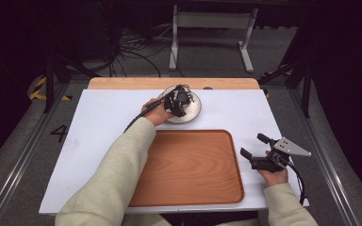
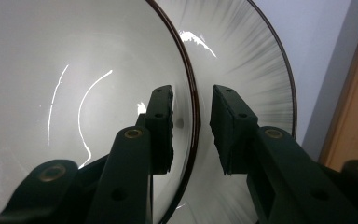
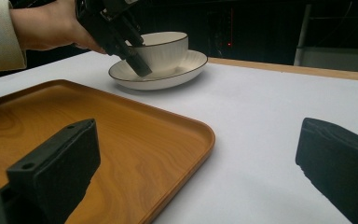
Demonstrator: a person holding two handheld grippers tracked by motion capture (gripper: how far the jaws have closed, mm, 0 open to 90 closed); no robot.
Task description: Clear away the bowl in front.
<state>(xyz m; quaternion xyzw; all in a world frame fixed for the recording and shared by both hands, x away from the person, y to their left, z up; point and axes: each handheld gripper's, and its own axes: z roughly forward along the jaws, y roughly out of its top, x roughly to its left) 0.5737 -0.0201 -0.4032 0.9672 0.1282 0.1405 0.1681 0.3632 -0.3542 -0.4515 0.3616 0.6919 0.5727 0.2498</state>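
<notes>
The left gripper (image 1: 180,100) straddles the near rim of the bowl (image 3: 164,47), one jaw inside, one outside, with a gap apparently left on each side; the right gripper (image 1: 257,148), spread wide and empty, waits well apart beside the wooden tray (image 1: 193,188). The white, dark-rimmed bowl sits on a matching plate (image 3: 186,65) at the table's far edge.

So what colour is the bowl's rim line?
Dark brown on a white bowl, its rim between the left gripper jaws; clearest in the left gripper view.
</notes>
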